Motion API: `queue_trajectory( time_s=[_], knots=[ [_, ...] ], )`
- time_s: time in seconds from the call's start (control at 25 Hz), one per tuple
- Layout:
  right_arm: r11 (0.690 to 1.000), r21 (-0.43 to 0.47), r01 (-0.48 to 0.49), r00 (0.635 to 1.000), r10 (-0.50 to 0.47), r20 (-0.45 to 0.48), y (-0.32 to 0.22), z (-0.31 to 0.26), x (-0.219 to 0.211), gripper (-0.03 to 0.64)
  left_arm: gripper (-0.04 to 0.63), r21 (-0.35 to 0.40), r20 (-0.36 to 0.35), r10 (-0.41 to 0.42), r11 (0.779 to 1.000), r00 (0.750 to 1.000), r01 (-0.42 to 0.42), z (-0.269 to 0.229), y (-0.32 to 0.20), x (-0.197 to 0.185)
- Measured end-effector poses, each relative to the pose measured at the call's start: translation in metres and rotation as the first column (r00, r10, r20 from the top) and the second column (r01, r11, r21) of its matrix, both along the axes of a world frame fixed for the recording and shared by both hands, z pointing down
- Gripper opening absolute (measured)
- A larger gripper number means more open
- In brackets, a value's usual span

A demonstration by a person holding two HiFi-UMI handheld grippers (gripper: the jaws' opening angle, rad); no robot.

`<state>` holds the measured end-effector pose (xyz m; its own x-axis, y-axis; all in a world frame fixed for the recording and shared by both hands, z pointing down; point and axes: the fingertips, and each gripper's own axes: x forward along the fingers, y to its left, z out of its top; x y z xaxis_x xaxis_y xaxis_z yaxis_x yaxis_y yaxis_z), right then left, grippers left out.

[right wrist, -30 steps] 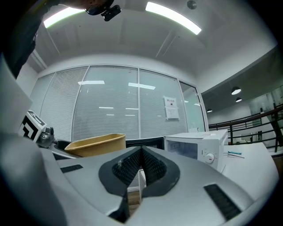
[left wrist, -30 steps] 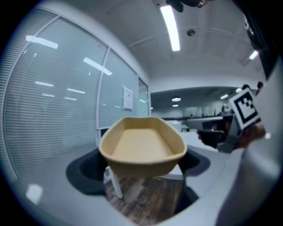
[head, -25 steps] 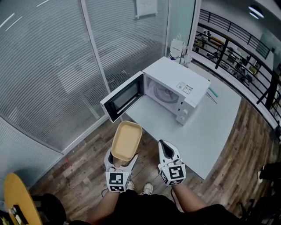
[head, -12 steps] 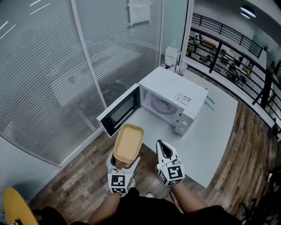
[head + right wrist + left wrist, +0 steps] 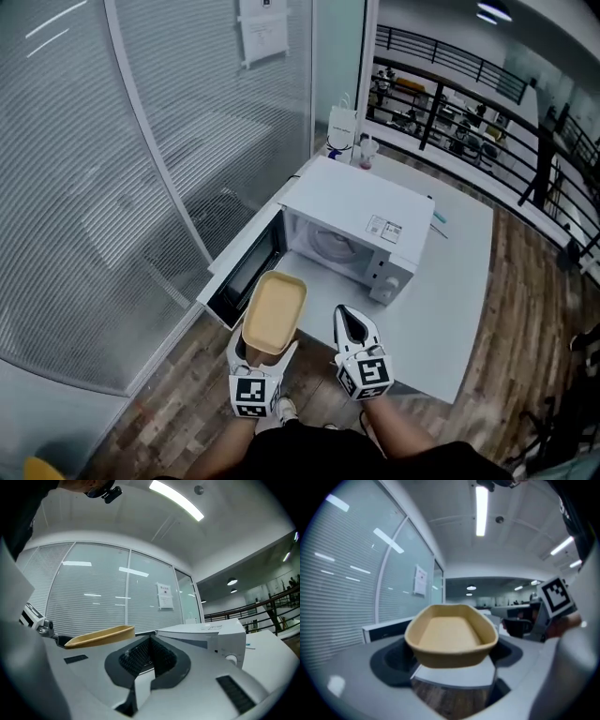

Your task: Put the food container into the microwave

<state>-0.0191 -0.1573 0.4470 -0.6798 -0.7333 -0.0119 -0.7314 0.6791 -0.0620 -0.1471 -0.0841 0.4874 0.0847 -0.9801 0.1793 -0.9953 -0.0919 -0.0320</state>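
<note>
A tan, empty food container is held level by its near end in my left gripper, which is shut on it; it fills the left gripper view as a shallow oval tray. The white microwave stands on the white table with its door swung open to the left and its cavity showing. The container's far end hangs just short of the open door. My right gripper is beside it, shut and holding nothing; its view shows the container's rim at left and the microwave at right.
A glass wall with blinds runs along the left. A white paper bag and a small cup stand at the table's far end. A black railing lies beyond. Wooden floor is underfoot.
I have stepped closer to the table: the microwave now lies nearer, and the container's far end has come up to the open door. Both grippers keep their hold and spacing.
</note>
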Motion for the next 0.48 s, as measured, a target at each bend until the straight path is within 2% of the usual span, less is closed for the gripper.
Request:
queue_trajectory(
  time_s=[0.48],
  knots=[
    [0.981,0.019,-0.192,0.978,0.193,-0.076,-0.018,0.005,0.004,0.006,0.494,-0.021,-0.030,0.204,0.979,0.978,-0.205,0.022,-0.054,-0.004]
  ],
)
